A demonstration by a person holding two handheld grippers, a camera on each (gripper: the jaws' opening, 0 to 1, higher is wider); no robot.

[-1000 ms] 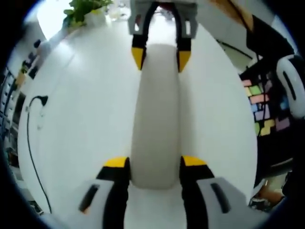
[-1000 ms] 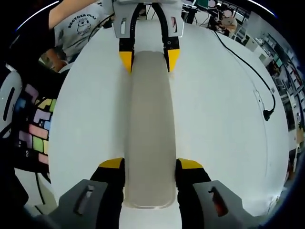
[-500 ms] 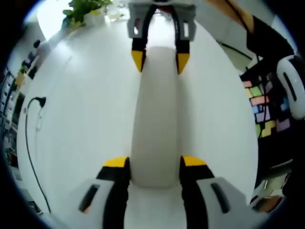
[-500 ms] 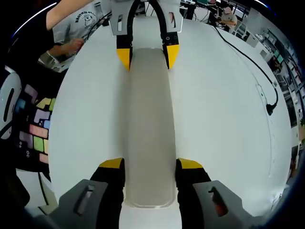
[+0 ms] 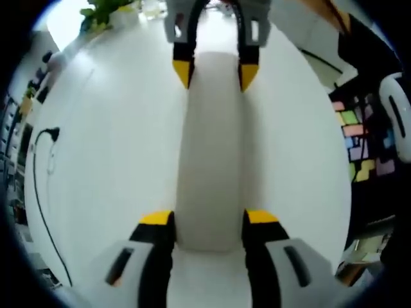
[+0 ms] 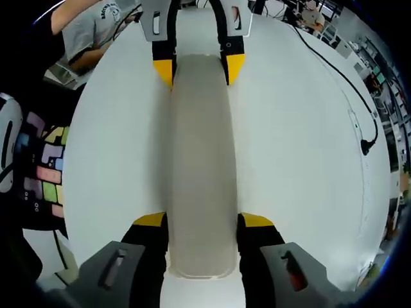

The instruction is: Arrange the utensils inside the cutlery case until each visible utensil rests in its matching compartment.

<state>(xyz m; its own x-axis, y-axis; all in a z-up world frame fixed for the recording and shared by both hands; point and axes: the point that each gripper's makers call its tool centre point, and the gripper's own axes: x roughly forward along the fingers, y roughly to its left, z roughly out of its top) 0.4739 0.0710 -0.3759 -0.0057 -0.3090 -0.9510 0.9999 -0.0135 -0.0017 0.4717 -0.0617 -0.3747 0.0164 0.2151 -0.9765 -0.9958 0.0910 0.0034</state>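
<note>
Both grippers are squeezing the same thing, one at each end. It is a long, pale grey plastic cutlery case (image 5: 210,154) with rounded ends, and it is closed. It sits over the middle of a big white table (image 5: 109,160). I cannot tell if it rests on the table or is held just above it.

The left gripper (image 5: 210,218) has yellow-tipped black fingers (image 5: 157,219) pressed on the two long sides of the near end of the case. At the far end in that view, the right gripper's yellow tips clamp the sides in the same way.

The right gripper (image 6: 203,221) shows the same from the other end. Its yellow-tipped fingers (image 6: 255,221) hug the near end of the case (image 6: 200,160), and the left gripper's tips hold the far end.

On the table (image 6: 295,147) a thin black cable (image 6: 334,70) with a plug lies well apart from the case. A board of coloured blocks (image 6: 45,168) sits off the table edge. A green leafy plant (image 5: 103,11) stands at the far edge. A person in a grey shirt (image 6: 96,29) is at the far side
</note>
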